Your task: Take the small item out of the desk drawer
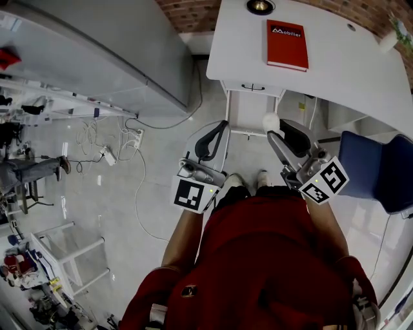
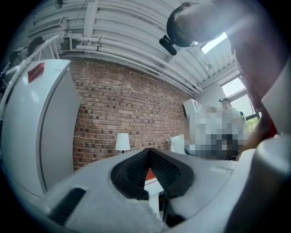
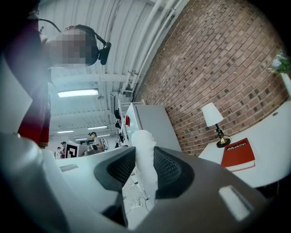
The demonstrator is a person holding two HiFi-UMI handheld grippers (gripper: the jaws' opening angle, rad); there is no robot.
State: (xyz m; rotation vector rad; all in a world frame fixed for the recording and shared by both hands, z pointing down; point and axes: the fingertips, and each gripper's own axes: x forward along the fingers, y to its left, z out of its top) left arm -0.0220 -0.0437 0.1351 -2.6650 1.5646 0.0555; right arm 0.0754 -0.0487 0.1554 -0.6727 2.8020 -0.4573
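Observation:
My right gripper (image 1: 275,127) is held up in front of the white desk (image 1: 335,71), shut on a small white item (image 1: 271,120). In the right gripper view the item (image 3: 142,139) stands upright between the black pads (image 3: 166,168) and pokes out past them. My left gripper (image 1: 221,129) hangs level beside it on the left, shut, with nothing between its pads (image 2: 132,170). The desk drawer's front (image 1: 253,87), with a dark handle, sits under the desk's near edge, just beyond both grippers.
A red book (image 1: 287,44) and a lamp base (image 1: 260,6) are on the desk. A blue chair (image 1: 374,169) stands at the right. A large white cabinet (image 1: 97,45) is at the left, with cables and a power strip (image 1: 108,155) on the floor.

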